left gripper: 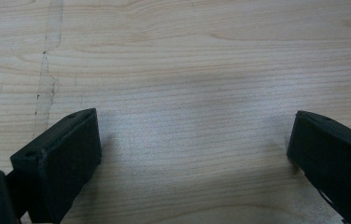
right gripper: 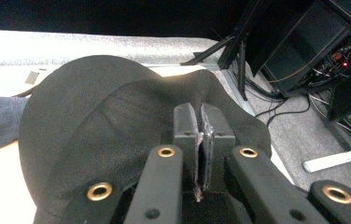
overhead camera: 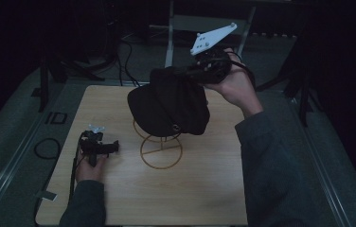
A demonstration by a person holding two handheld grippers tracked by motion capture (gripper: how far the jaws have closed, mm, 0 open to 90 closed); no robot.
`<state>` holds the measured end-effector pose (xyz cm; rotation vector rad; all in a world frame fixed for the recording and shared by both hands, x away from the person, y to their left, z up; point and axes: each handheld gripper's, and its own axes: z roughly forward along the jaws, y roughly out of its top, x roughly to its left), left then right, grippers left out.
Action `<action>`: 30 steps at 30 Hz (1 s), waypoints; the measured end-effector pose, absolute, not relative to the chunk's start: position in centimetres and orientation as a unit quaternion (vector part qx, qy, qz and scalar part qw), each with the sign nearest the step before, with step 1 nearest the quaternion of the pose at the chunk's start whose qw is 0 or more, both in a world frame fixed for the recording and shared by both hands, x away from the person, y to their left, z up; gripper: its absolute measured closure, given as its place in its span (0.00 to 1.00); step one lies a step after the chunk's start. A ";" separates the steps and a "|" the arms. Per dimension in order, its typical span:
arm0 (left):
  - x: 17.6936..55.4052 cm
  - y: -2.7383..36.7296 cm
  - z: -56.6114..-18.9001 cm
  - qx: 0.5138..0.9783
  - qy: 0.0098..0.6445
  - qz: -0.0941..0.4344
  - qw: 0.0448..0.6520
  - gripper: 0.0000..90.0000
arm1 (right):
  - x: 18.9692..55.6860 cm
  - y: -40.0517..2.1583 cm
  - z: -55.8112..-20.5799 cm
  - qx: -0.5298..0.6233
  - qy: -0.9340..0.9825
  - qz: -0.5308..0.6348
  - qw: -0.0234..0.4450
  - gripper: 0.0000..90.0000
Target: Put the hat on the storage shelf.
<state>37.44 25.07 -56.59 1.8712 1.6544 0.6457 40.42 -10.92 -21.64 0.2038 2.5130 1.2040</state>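
A black cap hangs over the top of a thin wire stand in the middle of the wooden table. My right gripper holds the cap at its far edge, jaws shut on the fabric. In the right gripper view the two pads pinch a fold of the black cap at my right gripper. My left gripper rests on the table at the left, apart from the stand. In the left gripper view my left gripper stands open over bare wood.
The stand's round wire base lies flat on the table centre. Grey floor surrounds the table, with cables and dark frame legs beyond the far edge. Black equipment racks stand to one side.
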 end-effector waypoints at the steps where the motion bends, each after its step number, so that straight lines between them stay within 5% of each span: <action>1: 37.4 25.1 -56.6 0.697 0.616 0.240 0.277 0.03 | 40.4 -10.6 -21.7 0.072 0.887 0.422 0.172 0.96; 30: 37.5 25.0 -56.6 0.696 0.617 0.239 0.278 0.03 | 40.2 -3.0 -25.8 0.035 0.918 0.363 0.156 0.95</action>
